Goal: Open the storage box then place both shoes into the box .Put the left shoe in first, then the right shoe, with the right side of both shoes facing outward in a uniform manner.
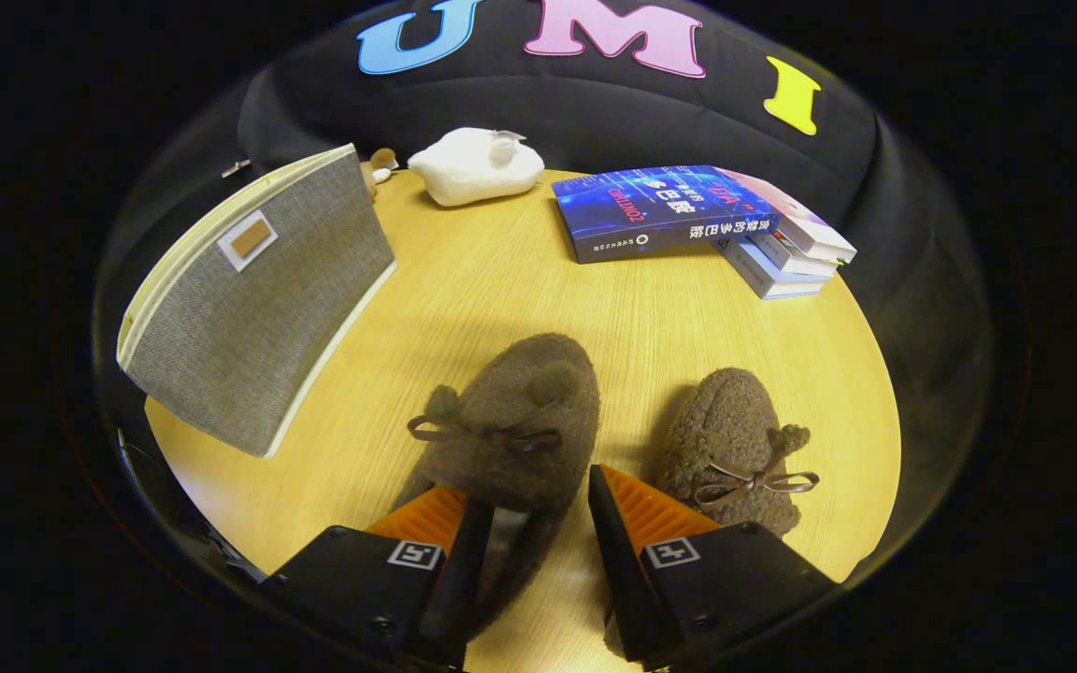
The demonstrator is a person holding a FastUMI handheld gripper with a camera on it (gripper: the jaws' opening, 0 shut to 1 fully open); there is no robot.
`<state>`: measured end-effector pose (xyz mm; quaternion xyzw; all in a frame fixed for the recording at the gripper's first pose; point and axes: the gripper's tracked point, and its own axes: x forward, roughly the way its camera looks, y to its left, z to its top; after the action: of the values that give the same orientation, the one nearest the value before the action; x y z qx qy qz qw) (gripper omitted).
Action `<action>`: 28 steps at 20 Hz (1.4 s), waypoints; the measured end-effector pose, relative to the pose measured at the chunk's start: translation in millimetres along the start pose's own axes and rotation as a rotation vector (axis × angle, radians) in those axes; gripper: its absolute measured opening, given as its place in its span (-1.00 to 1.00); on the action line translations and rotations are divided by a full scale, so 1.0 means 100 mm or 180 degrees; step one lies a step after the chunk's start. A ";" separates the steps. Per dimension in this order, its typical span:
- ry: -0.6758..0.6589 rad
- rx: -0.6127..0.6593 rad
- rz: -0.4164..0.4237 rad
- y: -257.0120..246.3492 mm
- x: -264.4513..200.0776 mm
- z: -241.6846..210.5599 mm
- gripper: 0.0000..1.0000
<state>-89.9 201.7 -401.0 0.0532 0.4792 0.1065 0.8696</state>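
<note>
The gripper (538,509) has ridged wedge-shaped fingers (651,509) on black blocks, each with a square black-and-white marker and screws.

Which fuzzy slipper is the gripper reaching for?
The slipper nearer the grey box. Its heel end sits between the open gripper fingers, not yet squeezed. The other slipper lies off to the side, outside the fingers.

I read "CONTINO2" upside down on the blue book (660,210), Chinese title beside it, square marker tags on my jaws unreadable
</note>
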 end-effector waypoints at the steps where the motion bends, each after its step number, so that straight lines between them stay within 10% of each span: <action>1: 0.0005 0.0019 -0.0035 -0.01 0.04 0.00 0.03; 6: 0.0073 0.0307 -0.0277 -0.17 0.02 0.02 -0.89; 19: -0.0384 0.0765 0.0231 0.91 -1.14 1.59 -0.89; 28: -0.0220 0.0881 0.0368 2.19 -0.66 2.24 -0.89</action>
<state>35.8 401.4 -184.1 0.2036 0.4553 0.0875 0.8623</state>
